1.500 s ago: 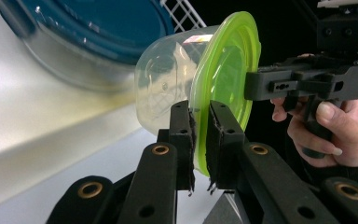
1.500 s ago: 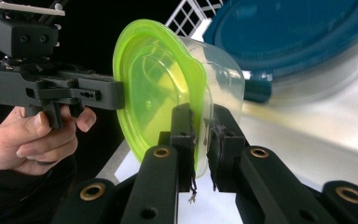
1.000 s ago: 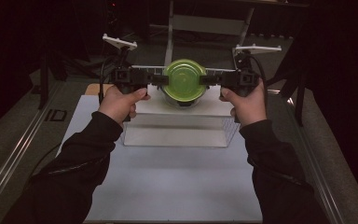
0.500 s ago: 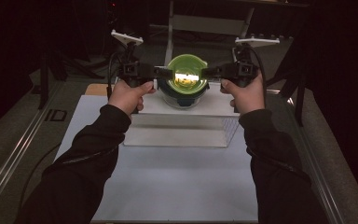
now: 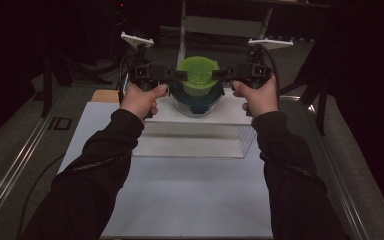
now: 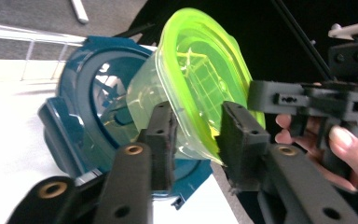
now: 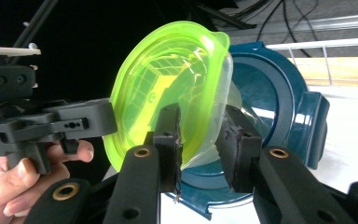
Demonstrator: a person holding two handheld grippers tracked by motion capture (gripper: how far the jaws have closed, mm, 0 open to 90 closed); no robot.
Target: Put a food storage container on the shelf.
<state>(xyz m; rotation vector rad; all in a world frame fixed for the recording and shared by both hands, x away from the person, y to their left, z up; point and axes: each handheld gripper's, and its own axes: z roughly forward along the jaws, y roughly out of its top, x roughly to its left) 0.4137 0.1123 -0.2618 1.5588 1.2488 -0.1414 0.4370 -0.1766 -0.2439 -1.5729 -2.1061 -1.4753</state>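
Recording lab or test studio, not a home. Dark, black-draped surroundings across the upper frame and both sides. White work table (image 5: 190, 200) at centre, edged by metal rails (image 5: 10, 165) at lower left. Clear acrylic riser (image 5: 195, 142) mid-frame as staging platform. Metal stand post (image 5: 182, 35) at top centre; loose cables (image 7: 279, 18) at upper right of right gripper view.

front: white table (image 5: 190, 200) bare | centre: green-lidded container (image 5: 198, 74) blocks | sides: free
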